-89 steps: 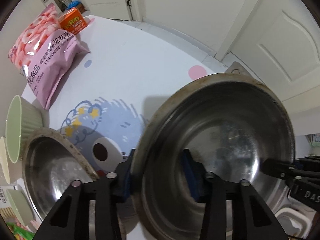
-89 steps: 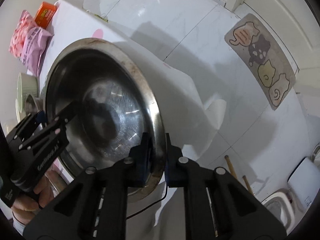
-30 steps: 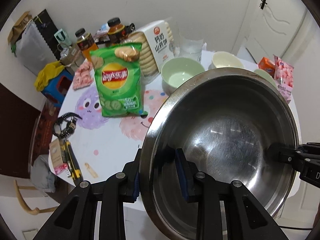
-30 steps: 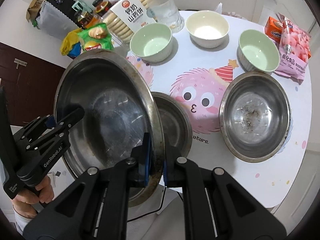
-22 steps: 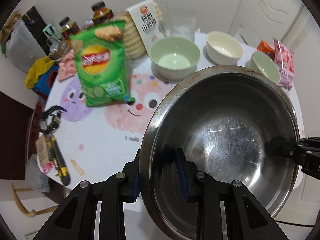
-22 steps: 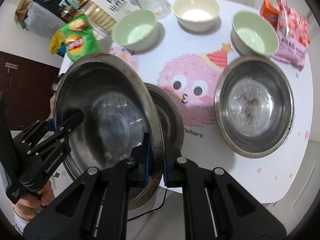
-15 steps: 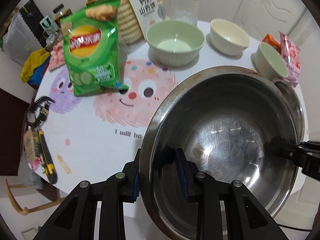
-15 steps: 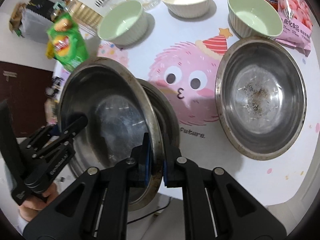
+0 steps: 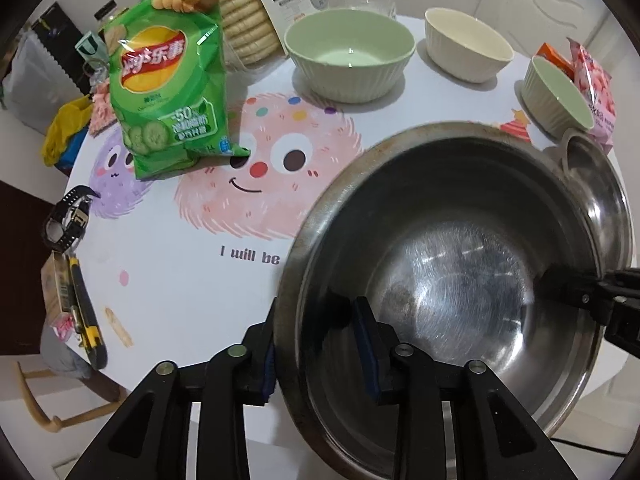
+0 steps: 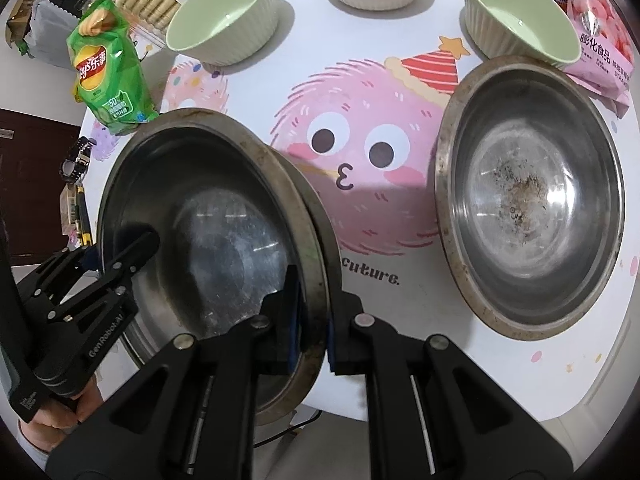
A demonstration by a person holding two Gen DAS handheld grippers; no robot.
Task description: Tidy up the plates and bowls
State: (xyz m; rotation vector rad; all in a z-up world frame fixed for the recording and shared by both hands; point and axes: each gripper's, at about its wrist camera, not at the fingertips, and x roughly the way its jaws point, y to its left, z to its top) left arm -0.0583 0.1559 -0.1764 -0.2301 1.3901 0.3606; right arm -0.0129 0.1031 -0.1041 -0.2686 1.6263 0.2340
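Left tongs (image 9: 316,340) and right tongs (image 10: 314,316) are both clamped on the big steel bowl (image 10: 208,232), low over the desk (image 9: 192,280).

The rim is pinched on opposite sides, one pad inside and one outside each time, and the right pair is squeezed nearly together. The bowl is held over a second steel bowl (image 10: 320,216), of which only a sliver of rim is seen; whether they're touching can't be told. A third steel bowl (image 10: 532,208) with dark specks is parked well to the side, and a chips bag (image 9: 168,80) is propped up at the back.
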